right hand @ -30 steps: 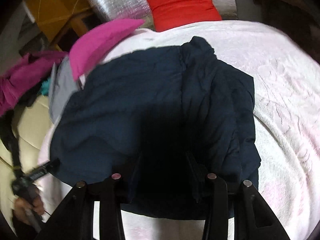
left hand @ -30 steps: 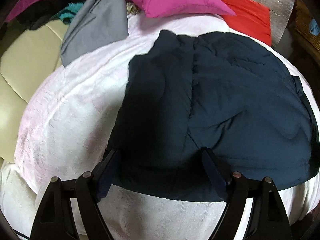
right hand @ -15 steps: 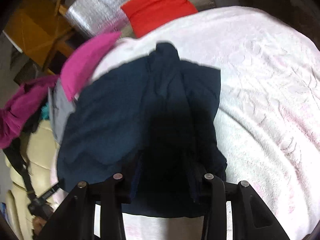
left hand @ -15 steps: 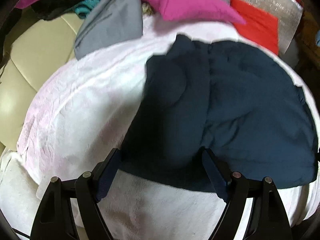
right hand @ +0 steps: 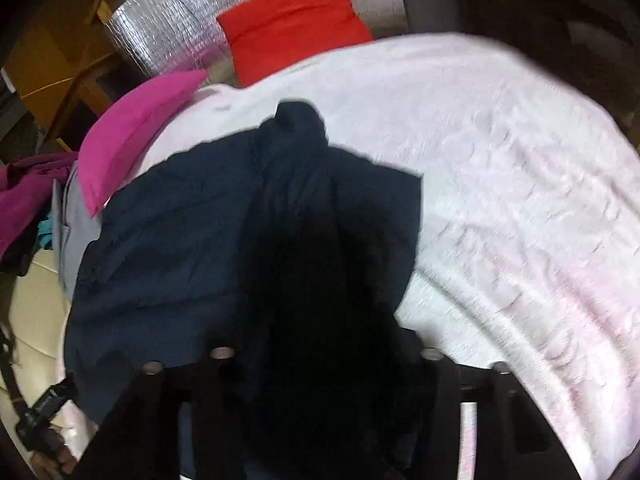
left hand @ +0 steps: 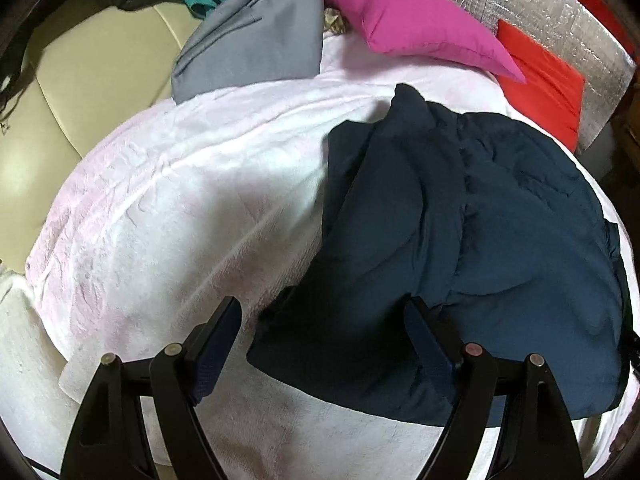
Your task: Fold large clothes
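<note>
A navy padded jacket lies on a pale pink fleece blanket. My left gripper stands open over the jacket's near left corner, with the right finger above the fabric and the left finger above bare blanket. In the right wrist view the jacket is gathered into a dark ridge that runs up between the fingers of my right gripper. Those jaws are closing on the bunched fabric, and shadow hides the fingertips.
At the far edge lie a magenta pillow, a red cushion, a folded grey cloth and a silver foil mat. A cream sofa is on the left. Bare blanket spreads right of the jacket. A hand shows at the lower left.
The jacket's right side has been drawn inward and bunched, uncovering more blanket in the right wrist view. In the left wrist view the jacket has shifted right and ridged up.
</note>
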Tool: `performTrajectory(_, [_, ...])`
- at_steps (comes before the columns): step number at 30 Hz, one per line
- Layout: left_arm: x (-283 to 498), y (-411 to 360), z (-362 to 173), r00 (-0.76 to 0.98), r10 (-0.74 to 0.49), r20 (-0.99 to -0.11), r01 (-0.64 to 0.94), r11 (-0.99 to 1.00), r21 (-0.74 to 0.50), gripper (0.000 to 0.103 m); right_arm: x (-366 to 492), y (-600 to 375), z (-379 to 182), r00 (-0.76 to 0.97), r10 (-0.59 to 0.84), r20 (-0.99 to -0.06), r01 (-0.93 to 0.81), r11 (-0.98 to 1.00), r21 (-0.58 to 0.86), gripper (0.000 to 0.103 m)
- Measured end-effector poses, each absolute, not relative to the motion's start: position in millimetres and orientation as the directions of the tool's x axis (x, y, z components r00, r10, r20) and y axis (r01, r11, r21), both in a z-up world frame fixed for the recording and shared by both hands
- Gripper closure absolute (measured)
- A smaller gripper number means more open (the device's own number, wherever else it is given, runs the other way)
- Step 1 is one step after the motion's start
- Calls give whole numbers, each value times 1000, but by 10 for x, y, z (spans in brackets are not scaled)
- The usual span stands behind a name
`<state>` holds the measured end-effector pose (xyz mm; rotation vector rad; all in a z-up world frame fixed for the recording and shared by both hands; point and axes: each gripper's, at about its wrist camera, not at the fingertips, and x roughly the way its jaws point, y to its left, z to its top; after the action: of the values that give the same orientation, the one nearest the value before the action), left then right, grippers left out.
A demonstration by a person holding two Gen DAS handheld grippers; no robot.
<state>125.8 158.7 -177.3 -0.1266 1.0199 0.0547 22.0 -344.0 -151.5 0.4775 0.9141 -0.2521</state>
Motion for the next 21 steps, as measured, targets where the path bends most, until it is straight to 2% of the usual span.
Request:
performTrajectory(3, [1264,1556,-1847,510,-4,-860,-101,993,-64,18,173,-3534,-1619,579,37,-815,427,837,342,61])
performTrajectory(8, [1249,1536,-1770,542,15,-841,-104,993,-49,18,-18,-3545,-1440,627,69,-776,404,823,399,59])
performTrajectory(9, [1223,1511,-1724,558,33,-829,-97,995,-26,18,-67,-3562,-1408,638,81,-766,397,818,417,54])
performTrajectory(10, [1197,1484,-1680,574,49,-817,-91,996,-3,18,-121,-3579,-1376,648,89,-757,392,813,431,40])
performTrajectory(12, [1181,1443,-1630,598,67,-798,-80,996,24,18,-171,-3567,-1359,643,88,-761,394,814,427,26])
performTrajectory(15, [1172,1391,-1598,613,86,-785,-66,996,57,18,-196,-3490,-1448,600,147,-787,361,827,430,26])
performTrajectory(18, [1169,1358,-1593,620,100,-778,-54,995,84,18,-191,-3352,-1501,571,116,-813,327,876,355,26])
performTrajectory(20, [1173,1353,-1591,622,106,-776,-52,994,94,18,-182,-3264,-1535,558,73,-827,309,906,289,35])
performTrajectory(21, [1169,1350,-1592,621,106,-777,-52,994,94,18,-176,-3237,-1542,557,56,-829,307,913,268,48])
